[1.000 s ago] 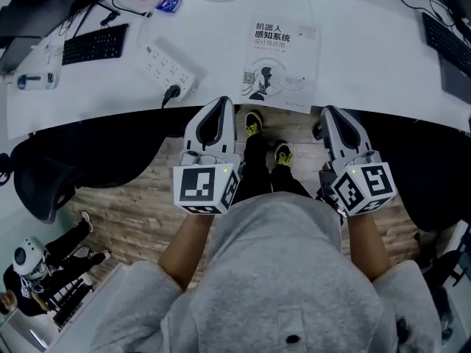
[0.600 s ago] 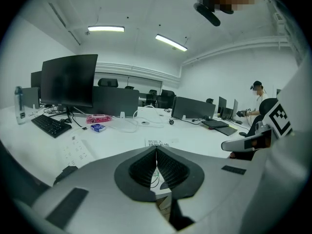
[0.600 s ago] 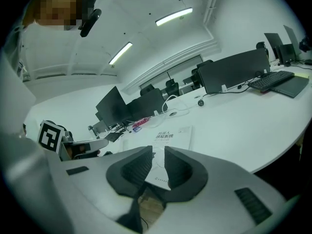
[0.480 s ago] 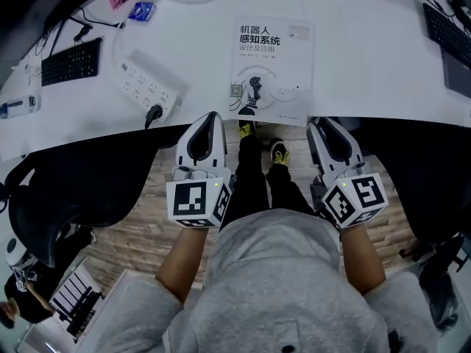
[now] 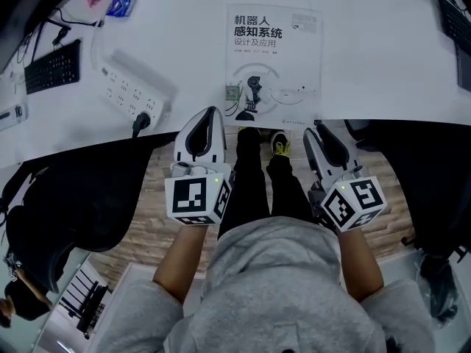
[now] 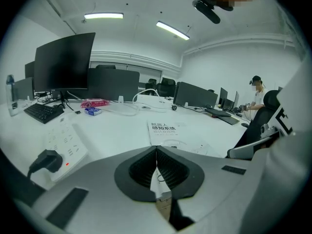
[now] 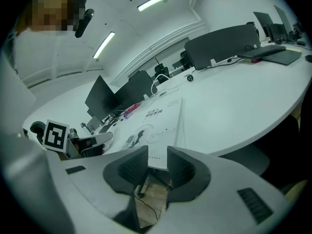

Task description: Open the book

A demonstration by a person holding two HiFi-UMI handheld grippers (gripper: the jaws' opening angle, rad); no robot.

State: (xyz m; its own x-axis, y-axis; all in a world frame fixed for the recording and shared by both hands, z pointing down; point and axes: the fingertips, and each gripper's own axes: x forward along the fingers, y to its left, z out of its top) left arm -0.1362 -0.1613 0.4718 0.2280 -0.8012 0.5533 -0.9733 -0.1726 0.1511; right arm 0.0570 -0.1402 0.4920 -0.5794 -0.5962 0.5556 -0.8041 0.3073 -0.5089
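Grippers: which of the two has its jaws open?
The right gripper: its jaws stand apart, have just been opening, and hold nothing. The left gripper has its jaw tips pressed together.

Probably a keyboard, edge-cropped

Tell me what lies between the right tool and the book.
Only a bare strip of the white table, seen in the head view. Jaws of the right tool have just been opening, nothing between them.
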